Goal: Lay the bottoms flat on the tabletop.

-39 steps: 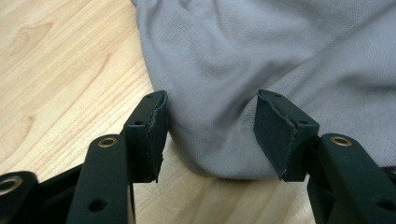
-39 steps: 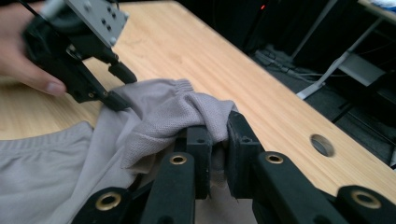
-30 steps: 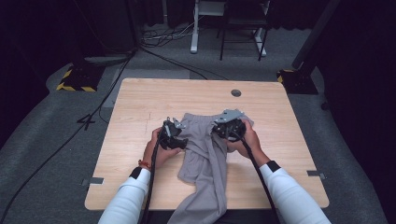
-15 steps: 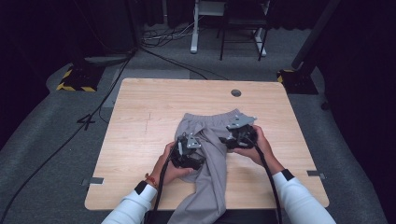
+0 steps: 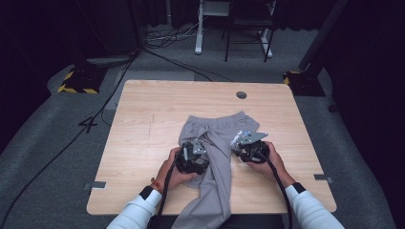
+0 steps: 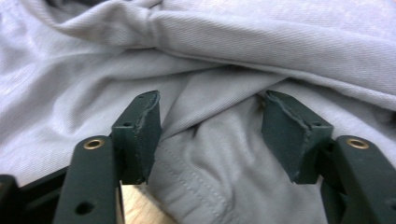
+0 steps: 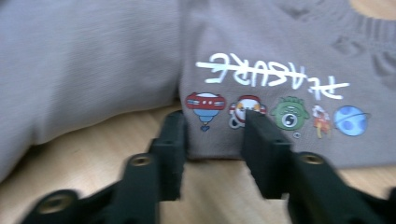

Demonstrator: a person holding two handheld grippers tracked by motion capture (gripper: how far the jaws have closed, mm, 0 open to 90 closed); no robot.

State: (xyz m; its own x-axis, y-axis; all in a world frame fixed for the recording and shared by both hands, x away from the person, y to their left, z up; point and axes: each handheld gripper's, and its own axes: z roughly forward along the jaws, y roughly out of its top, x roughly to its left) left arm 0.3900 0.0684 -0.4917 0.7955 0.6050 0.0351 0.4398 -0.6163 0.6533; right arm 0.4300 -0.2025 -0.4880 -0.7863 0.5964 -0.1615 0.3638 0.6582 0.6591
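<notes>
**One pair of grey sweatpants between two grippers on a wooden table**

A single pair of grey sweatpants lies on the near half of the table, waistband toward the far edge and one leg running down past the near edge. The fabric is a soft knit, bunched into thick folds and ridges in the left gripper view, with a stitched seam showing near the jaws. The waistband is ribbed and gathered. Near the hem that the right gripper view faces, the sweatpants carry a white printed word, seen upside down and struck through by a white line, above a row of five small cartoon figures: a striped balloon, a red and white one partly behind a jaw, a green one-eyed face, a small red figure and a blue globe.

There are two grippers, one in each hand. The left gripper rests on the sweatpants at their left side, its black jaws spread wide with loose cloth lying between the pads but not pinched. The right gripper is at the right edge of the sweatpants, just at the printed hem; its jaws stand a narrow way apart, one on either side of the hem's edge, and whether they touch the cloth cannot be told. A grey three-cornered plate tops it.

The table is pale wood grain, rectangular with rounded corners, and has one round hole beyond the waistband. Grey carpet surrounds the table.
</notes>
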